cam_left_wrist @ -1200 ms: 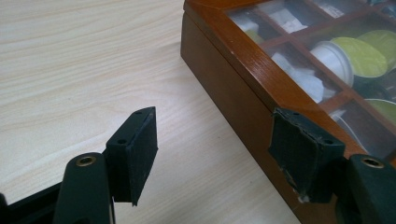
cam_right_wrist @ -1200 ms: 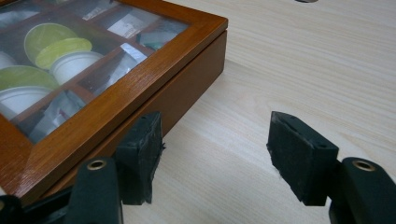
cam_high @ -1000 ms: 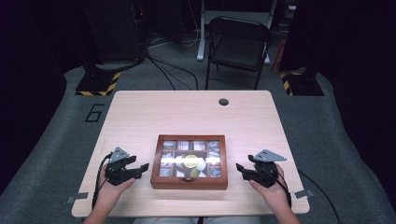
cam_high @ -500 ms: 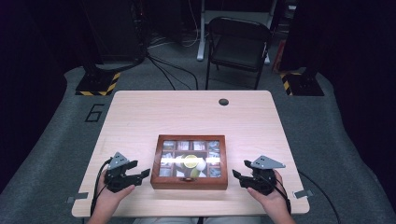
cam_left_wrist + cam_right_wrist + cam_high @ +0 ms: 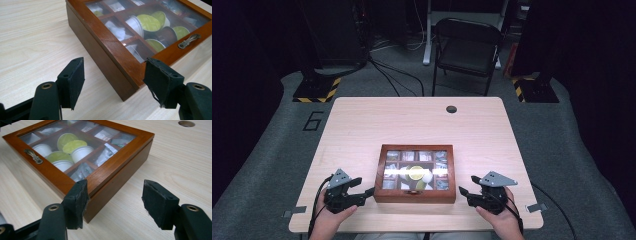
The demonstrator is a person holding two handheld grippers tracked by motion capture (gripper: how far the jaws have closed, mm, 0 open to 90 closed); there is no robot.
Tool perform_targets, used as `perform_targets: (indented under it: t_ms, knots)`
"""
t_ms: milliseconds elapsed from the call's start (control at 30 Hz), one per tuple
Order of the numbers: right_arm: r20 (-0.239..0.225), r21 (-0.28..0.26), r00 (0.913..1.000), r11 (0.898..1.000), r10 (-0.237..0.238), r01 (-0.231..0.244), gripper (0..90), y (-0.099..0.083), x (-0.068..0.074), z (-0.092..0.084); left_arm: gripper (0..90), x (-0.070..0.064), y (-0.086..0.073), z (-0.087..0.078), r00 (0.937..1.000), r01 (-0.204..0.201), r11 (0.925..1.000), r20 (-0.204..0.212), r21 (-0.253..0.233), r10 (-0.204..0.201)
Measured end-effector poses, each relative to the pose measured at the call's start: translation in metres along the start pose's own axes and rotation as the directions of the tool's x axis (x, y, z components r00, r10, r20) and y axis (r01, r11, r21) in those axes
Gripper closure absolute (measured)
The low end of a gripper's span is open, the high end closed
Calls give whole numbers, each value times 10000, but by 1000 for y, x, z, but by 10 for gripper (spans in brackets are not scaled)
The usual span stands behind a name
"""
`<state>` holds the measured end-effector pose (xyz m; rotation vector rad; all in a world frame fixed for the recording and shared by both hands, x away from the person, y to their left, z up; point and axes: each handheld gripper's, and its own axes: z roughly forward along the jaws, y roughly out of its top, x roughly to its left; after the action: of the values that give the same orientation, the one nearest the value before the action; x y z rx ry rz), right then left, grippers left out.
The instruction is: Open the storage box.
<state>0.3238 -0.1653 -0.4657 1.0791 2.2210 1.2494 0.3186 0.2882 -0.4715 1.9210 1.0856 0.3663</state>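
We hold both claws spread, left claw [image 5: 368, 191] and right claw [image 5: 463, 191] each at a near corner of the box [image 5: 414, 194] between them. It looks stiff and weighty (glass lid [image 5: 75, 147], fragile), so we'd grip the wooden sides.

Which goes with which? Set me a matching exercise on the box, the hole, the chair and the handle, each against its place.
Things:
1. box
2. hole
3. chair
4. handle

Places:
a. on the floor beyond the table
b. on the front rail of the glazed top
c. on the table, nearer its front edge
d. in the tabletop, by its far edge

Pairs: 1-c, 2-d, 3-a, 4-b
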Motion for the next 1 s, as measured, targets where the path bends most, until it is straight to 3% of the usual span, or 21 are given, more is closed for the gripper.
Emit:
perform_targets:
  t_ms: [467,600,667,900,1000]
  knots:
    - [-664,180,9969,9989,-422,435,402,-1,13,5,332,-7,-3,1,9995,-227,9996,223,169,223]
    - [-818,444,9964,9986,-239,276,389,-3,14,11,332,-8,-4,5,9992,-291,9990,291,340,282]
    - [-876,528,9956,9979,-331,378,387,-4,15,13,331,-8,-5,6,9984,-456,9973,360,577,435]
    - [-975,980,9931,9924,-653,749,387,-7,21,23,331,-12,-5,12,9975,-563,9960,477,698,531]
    - [-1057,1022,9917,9912,-735,843,379,-7,22,26,331,-14,-5,16,9959,-785,9934,523,840,743]
